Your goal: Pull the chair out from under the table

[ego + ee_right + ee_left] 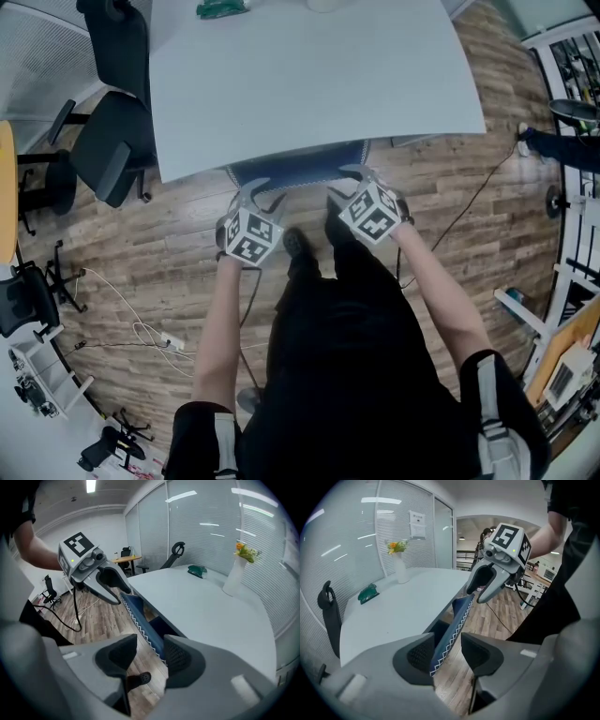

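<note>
**A:** Where is the chair?

**B:** The chair (298, 172) is under the near edge of the table (309, 84). In the head view only the top strip of its blue back shows past that edge. White zigzag stitching runs along the strip.

**A:** And the left tongs?

**B:** The left tongs (255, 193) are at the left end of the back's top edge. In the left gripper view the jaws stand wide apart with that edge between them. It lies close against one pad (419, 654), though I cannot tell whether it touches. Bare floor (457, 672) shows between the edge and the other pad. Nothing is clamped.

**A:** The right tongs?

**B:** Much the same. The right tongs (354, 175) are at the right end of the back. In the right gripper view the jaws are wide open over the stitched edge. The edge runs near the table-side pad (180, 658), and there is a clear gap on the other side, where a shoe (141, 678) shows on the floor. There is no grip here either.

**A:** How do the two sit together?

**B:** They are side by side, both pointing down at the chair back, and each shows in the other's view. The person stands right behind the chair.

**A:** Anything on the table?

**B:** A white vase (400, 569) with flowers and a green thing (368, 593), both at the far side, well apart from the tongs.
</note>
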### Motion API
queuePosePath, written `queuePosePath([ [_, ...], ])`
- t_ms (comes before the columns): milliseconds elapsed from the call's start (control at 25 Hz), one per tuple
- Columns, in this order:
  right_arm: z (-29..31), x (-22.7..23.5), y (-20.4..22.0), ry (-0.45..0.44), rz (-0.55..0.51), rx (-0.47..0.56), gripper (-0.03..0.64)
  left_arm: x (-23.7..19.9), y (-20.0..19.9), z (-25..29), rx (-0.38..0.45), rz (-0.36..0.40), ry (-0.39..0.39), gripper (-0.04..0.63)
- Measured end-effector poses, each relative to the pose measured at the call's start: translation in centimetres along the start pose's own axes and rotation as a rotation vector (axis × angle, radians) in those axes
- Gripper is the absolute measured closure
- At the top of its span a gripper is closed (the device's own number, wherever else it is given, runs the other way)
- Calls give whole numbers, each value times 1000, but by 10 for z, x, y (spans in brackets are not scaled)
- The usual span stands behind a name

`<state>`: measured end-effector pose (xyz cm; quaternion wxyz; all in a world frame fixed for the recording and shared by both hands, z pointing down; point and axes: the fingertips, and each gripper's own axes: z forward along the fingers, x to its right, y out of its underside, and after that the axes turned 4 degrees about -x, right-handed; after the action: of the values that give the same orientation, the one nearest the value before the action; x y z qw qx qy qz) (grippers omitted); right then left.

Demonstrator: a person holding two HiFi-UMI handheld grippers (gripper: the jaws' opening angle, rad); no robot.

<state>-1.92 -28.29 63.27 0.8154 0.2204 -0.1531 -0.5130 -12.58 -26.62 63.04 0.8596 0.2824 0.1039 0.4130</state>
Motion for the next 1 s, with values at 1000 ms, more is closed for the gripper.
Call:
queuePosePath([
  [1000,30,8,10,14,-108,-68,440,-3,12,29,-75,85,12,443],
])
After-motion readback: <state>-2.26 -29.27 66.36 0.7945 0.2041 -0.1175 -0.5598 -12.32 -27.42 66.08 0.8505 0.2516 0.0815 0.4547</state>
